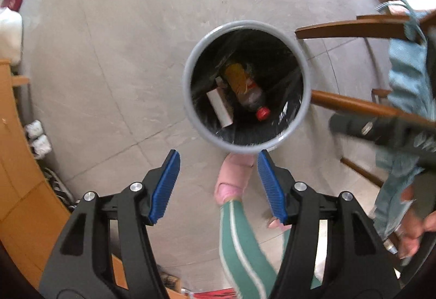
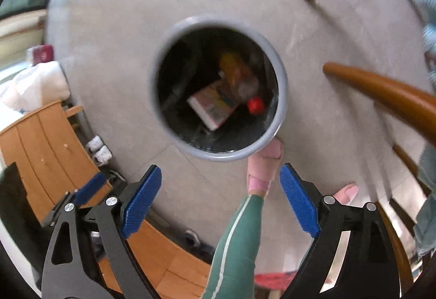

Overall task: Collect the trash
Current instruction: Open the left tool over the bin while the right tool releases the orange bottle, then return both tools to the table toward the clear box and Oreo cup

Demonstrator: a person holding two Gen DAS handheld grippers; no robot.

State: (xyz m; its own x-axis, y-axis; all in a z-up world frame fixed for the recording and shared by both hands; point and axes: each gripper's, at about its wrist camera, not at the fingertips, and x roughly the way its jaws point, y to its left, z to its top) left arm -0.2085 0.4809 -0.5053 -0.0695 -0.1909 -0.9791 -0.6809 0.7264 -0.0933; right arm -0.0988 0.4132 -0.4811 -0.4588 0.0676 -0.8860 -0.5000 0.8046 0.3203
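Inside the grey bin [image 1: 188, 86] on the floor we see a red-capped bottle [image 1: 252, 96] beside a carton [image 1: 219, 105], while above its near rim our left gripper [image 1: 218, 184] and right gripper [image 2: 220, 198] hang spread, empty.

We see a round grey bin [image 1: 188, 75] standing upright on the floor, lined with a black bag. At its bottom lie a clear bottle [image 1: 252, 97] with a red cap and yellow label, on its side, and a flat carton [image 2: 215, 105] leaning beside it, touching.
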